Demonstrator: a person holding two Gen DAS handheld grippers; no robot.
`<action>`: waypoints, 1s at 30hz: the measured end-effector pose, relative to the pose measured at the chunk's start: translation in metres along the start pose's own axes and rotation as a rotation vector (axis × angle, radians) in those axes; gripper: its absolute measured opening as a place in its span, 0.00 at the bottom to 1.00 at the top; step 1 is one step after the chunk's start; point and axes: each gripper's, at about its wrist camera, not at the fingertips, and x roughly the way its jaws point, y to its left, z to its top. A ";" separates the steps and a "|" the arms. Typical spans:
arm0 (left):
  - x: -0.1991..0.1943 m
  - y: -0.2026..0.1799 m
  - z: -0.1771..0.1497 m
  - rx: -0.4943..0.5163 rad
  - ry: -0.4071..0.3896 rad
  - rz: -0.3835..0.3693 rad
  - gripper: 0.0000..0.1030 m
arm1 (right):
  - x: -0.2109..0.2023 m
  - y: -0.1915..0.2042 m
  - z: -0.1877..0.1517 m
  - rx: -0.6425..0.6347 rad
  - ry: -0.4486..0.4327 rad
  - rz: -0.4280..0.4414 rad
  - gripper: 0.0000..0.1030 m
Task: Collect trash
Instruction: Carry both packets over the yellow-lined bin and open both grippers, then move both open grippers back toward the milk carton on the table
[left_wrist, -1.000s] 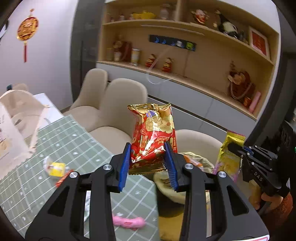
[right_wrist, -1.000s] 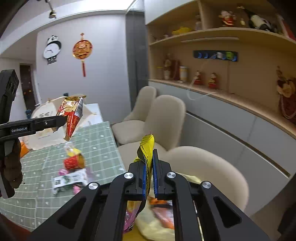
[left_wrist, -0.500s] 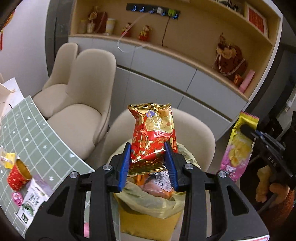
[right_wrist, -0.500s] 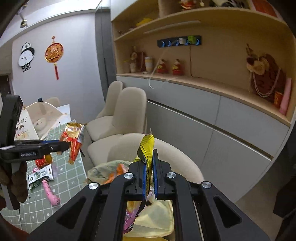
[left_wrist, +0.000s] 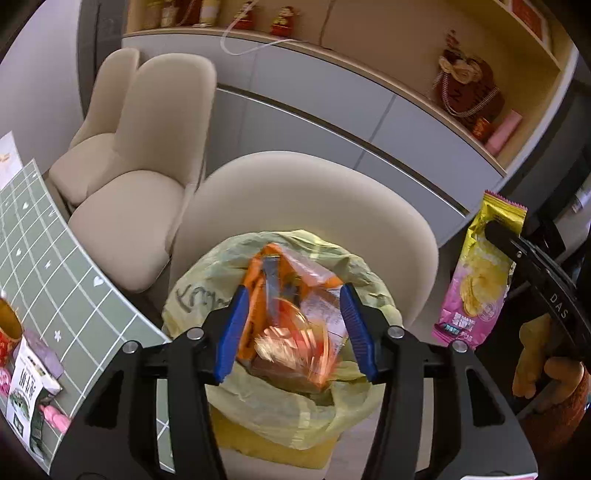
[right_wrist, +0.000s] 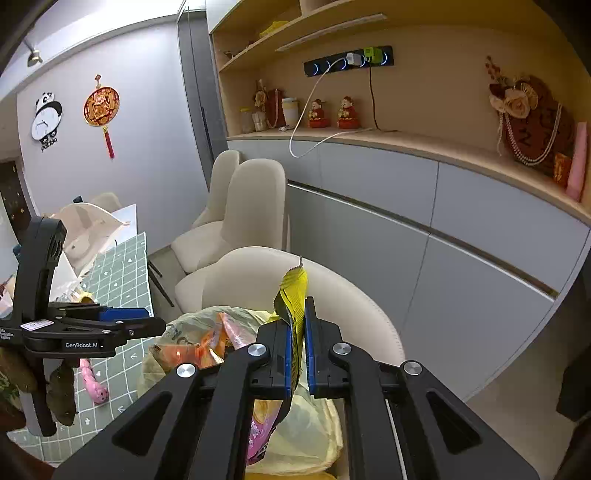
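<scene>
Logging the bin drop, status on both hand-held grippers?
Left hand-held gripper open above trash bag; red wrapper blurred, dropping in. Right hand-held gripper shut on yellow chip bag. Nothing in the way.

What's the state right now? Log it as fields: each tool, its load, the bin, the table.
left tool: open, above the bin, holding nothing
right tool: shut on the chip bag, beside the bin
red packet: blurred, at the bin's mouth, below the left tool
bin: yellow liner, wrappers piled to the rim
table: carton, pink wrapper and red cup lie on it
</scene>
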 end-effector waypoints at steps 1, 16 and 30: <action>-0.003 0.005 -0.001 -0.015 -0.005 0.008 0.47 | 0.003 0.000 0.000 0.004 0.004 0.009 0.08; -0.078 0.104 -0.041 -0.261 -0.050 0.172 0.51 | 0.112 0.069 -0.034 -0.102 0.193 0.131 0.08; -0.119 0.154 -0.087 -0.369 -0.059 0.205 0.52 | 0.138 0.062 -0.093 -0.032 0.381 -0.002 0.08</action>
